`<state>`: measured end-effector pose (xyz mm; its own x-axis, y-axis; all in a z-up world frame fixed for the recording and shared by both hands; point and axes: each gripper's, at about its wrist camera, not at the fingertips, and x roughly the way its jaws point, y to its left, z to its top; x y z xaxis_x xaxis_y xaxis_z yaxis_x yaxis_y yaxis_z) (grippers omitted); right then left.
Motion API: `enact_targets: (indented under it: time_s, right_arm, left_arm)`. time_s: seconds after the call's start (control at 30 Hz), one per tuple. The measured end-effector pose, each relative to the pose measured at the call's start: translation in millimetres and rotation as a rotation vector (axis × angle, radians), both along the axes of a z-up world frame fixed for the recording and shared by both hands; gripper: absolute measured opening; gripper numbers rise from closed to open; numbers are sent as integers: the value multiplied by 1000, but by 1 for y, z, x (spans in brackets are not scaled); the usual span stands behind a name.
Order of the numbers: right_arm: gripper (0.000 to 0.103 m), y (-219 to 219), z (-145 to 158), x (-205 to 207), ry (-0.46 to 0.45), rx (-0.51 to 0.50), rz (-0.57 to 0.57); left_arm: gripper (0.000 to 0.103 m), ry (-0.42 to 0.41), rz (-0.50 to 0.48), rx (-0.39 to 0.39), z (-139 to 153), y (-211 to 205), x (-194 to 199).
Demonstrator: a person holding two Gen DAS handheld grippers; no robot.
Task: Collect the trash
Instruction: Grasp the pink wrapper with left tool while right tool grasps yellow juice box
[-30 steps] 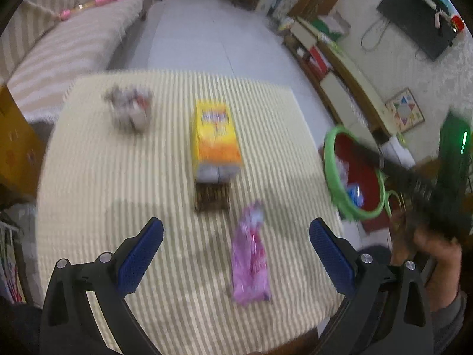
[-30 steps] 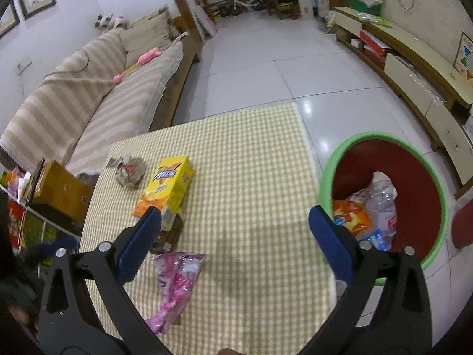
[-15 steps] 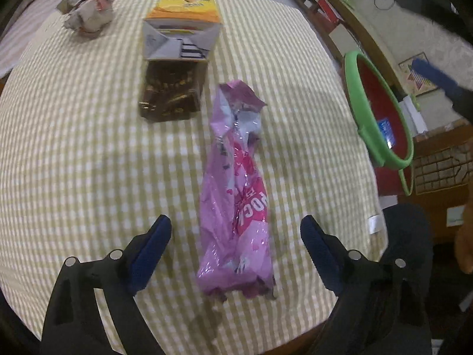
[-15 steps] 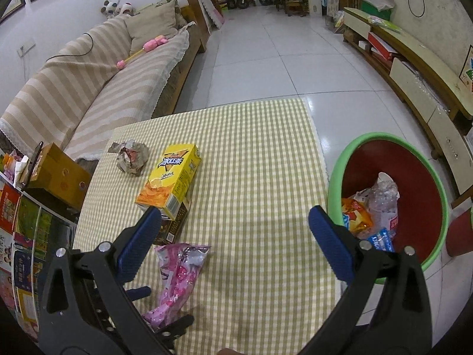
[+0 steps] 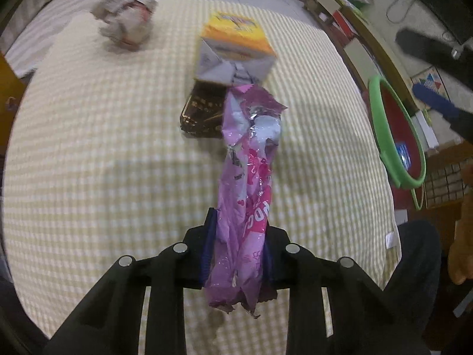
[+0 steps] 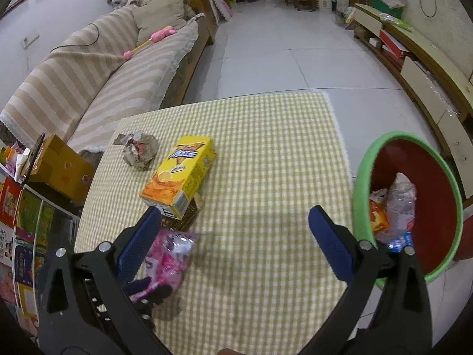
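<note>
Now the left gripper (image 5: 236, 251) has just been closing, and its jaws are shut tight on the near end of the pink bag (image 5: 248, 189). Most of the bag lies stretched out on the checked cloth (image 5: 88, 162), near the front edge of the table, so it does not look lifted yet. The right gripper (image 6: 233, 245) is wide open and holds nothing; it hangs over the cloth near the bin. The bin (image 6: 363, 159) stands just beside the table, on the right, with a green rim and red inside. Some trash is in it already: a clear bottle (image 6: 402, 204) and an orange wrapper (image 6: 378, 216). So the job looks partly done. Three more things wait on the table: a yellow box (image 6: 180, 174), a dark packet (image 5: 204, 112) poking out from under the box, and a crumpled paper ball (image 6: 139, 151) farther back. The far end of the bag lies right by the box and packet, so a careless pull could bump them. The way across the cloth to the bin looks open, but the right gripper hangs close to that path. A sofa (image 6: 88, 68) stands behind the table.
</note>
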<state>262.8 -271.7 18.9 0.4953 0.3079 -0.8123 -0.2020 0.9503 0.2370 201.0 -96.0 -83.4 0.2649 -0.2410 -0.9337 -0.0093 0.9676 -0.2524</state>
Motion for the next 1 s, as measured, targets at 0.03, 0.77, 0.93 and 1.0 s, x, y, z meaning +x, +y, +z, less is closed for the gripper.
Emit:
enact_targets:
  time_s: [0.03, 0.77, 0.93, 1.0]
  right_arm:
    - [98, 4, -1, 1, 2, 1, 6]
    - [98, 112, -48, 50, 105, -25, 40]
    - [97, 116, -65, 69, 131, -61, -8]
    - [88, 117, -70, 75, 154, -64, -6]
  left_arm:
    - [24, -6, 7, 0, 3, 7, 0]
    - [24, -95, 147, 25, 41, 129, -3]
    - [24, -88, 172, 17, 36, 148, -7]
    - [24, -83, 181, 14, 32, 150, -5]
